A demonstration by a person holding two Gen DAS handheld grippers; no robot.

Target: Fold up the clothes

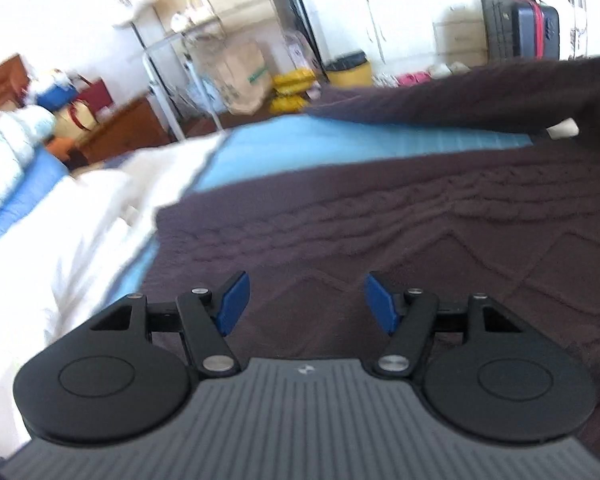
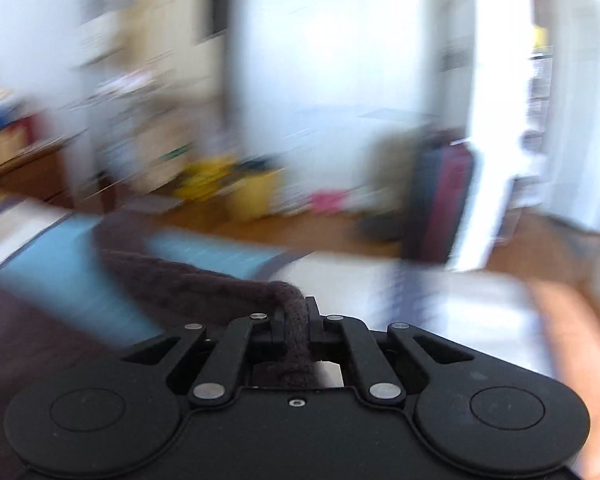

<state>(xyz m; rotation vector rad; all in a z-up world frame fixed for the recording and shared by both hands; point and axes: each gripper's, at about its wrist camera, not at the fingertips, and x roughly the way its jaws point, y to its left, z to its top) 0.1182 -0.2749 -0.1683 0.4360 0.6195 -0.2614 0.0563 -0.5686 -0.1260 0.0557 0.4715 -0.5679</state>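
Your sweater point(image 1: 380, 220) is dark brown knit cloth, rough, with raised cable and zigzag ribs. Your left tongs point(image 1: 304, 300) are matt black plastic with blue pads point(image 1: 233, 300) and shiny metal pivots. The bed point(image 1: 320, 144) sheet is smooth blue cloth.

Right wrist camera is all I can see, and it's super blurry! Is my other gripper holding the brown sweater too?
Observer: No. The left gripper is open, hovering over the brown sweater.
Operator: Is the sweater flat?
Observer: Mostly. One part is lifted off the blue sheet.
Operator: Who's lifting it?
Observer: Your right gripper; it's shut on a sweater edge.
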